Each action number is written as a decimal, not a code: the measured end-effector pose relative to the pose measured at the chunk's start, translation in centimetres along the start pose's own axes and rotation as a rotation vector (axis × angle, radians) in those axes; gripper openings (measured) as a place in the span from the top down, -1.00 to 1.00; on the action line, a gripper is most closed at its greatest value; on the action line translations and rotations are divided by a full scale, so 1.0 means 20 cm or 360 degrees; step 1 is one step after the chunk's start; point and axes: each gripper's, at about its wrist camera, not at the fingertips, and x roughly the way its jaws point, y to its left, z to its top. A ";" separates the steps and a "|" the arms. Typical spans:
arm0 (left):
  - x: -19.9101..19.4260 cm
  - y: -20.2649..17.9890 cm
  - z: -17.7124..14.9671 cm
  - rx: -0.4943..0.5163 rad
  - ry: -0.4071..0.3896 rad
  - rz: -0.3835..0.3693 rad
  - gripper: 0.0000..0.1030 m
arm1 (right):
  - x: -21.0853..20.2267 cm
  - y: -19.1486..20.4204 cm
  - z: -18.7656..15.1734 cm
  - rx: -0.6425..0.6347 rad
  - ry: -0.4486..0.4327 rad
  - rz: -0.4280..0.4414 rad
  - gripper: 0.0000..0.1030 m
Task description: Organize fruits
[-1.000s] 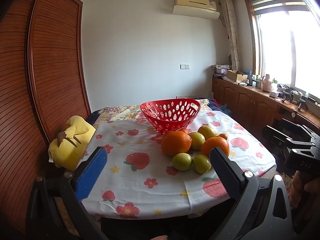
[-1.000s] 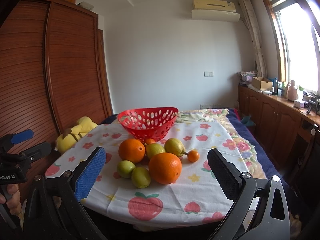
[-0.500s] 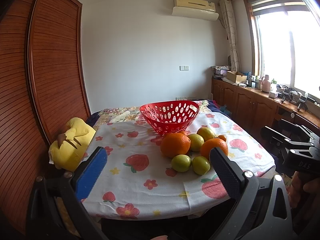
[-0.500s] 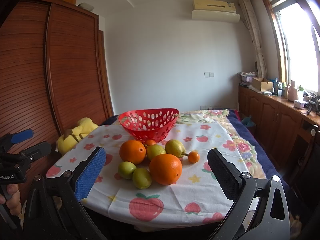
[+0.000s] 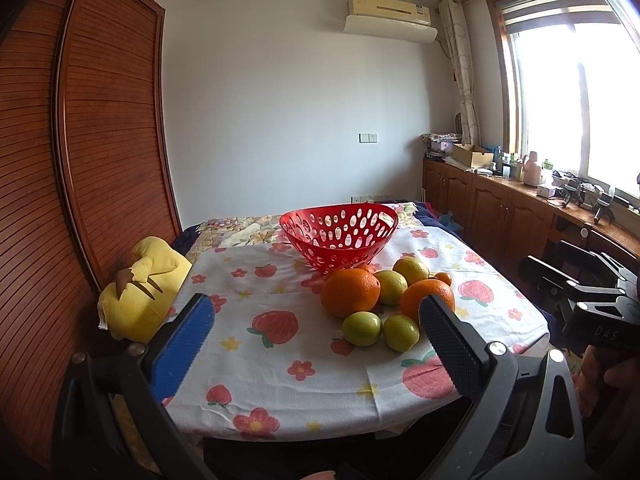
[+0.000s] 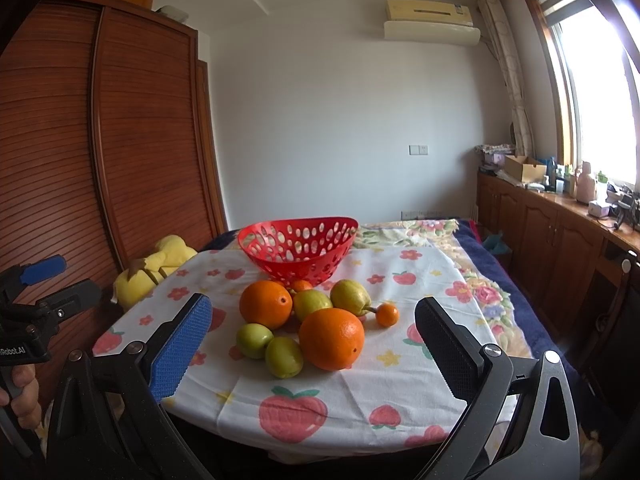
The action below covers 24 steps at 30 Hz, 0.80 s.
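Right wrist view: both tongs (image 6: 312, 344) (image 5: 316, 340) released, short of fruit pile (image 6: 304, 320) beside red basket (image 6: 298, 246).

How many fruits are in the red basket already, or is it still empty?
None yet, as far as the holes show: the red basket looks empty. Both the left gripper and right gripper are open and hold nothing, short of the pile. All the fruit is left on the tablecloth: two oranges, green fruits, a pear and small kumquats.
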 end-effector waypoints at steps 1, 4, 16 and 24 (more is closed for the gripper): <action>0.00 0.00 0.00 0.0001 -0.0002 0.0000 -0.99 | 0.00 0.00 0.00 0.0000 0.0000 0.0002 -1.00; -0.01 0.00 0.01 0.0003 -0.0007 -0.0002 -0.99 | 0.00 0.00 0.00 -0.0001 0.0000 0.0002 -1.00; -0.02 -0.01 0.01 0.0005 -0.0008 -0.0006 -0.99 | 0.00 0.00 0.00 0.0000 -0.0001 0.0001 -1.00; 0.06 -0.02 -0.04 -0.0002 0.0048 -0.0020 -0.99 | 0.02 0.03 0.01 0.0000 0.0038 0.0012 -1.00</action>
